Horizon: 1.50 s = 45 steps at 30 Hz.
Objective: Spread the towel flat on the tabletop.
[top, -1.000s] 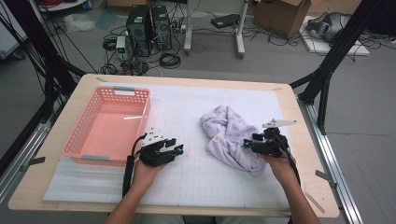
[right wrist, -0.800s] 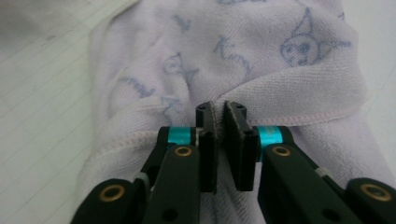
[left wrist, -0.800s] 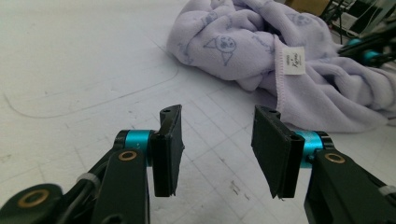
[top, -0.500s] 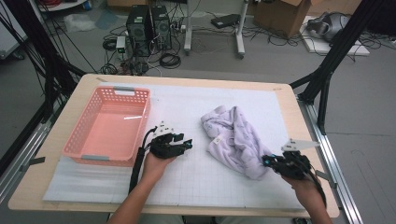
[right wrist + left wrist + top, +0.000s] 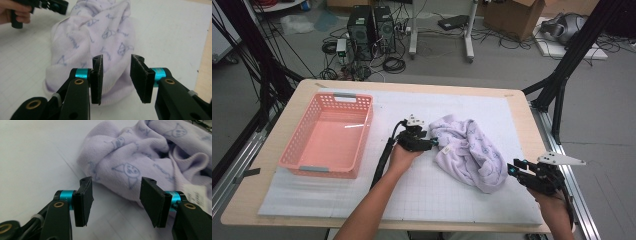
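Jaws of both grippers have just been opening, empty, beside the lilac towel (image 5: 469, 152).

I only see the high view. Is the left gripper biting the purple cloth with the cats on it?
Observer: No. In the left gripper view the left gripper has open jaws just short of the cloth, nothing between the pads.
Operator: And the right one?
Observer: The right gripper is open too, aimed at the cloth's rounded hem; its jaws have just been opening.
Operator: Any tag on the cloth?
Observer: Yes, a white label beside the left gripper's jaw.
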Each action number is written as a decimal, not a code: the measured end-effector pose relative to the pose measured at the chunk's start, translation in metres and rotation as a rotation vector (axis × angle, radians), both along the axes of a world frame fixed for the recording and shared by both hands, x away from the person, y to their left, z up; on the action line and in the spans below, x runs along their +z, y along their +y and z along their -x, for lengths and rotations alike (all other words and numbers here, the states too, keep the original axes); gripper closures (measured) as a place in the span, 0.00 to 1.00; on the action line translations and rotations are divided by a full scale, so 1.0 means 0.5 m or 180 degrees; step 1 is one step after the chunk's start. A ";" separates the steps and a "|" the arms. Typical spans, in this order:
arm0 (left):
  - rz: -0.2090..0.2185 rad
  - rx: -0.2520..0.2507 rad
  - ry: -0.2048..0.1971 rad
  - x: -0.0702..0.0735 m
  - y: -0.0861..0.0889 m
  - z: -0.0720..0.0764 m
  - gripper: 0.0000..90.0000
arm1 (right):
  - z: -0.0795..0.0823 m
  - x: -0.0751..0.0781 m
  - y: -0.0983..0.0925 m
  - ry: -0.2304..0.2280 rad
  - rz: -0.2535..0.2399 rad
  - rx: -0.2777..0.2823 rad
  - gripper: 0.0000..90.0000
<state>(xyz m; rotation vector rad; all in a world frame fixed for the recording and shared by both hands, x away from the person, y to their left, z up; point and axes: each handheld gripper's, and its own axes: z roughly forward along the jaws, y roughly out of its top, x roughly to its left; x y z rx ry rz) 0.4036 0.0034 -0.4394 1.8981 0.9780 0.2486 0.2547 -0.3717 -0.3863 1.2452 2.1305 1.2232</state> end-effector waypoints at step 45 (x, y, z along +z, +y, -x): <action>-0.0231 -0.0608 0.0096 0.003 -0.045 0.009 0.51 | -0.044 -0.033 0.033 0.0005 -0.0113 -0.0209 0.60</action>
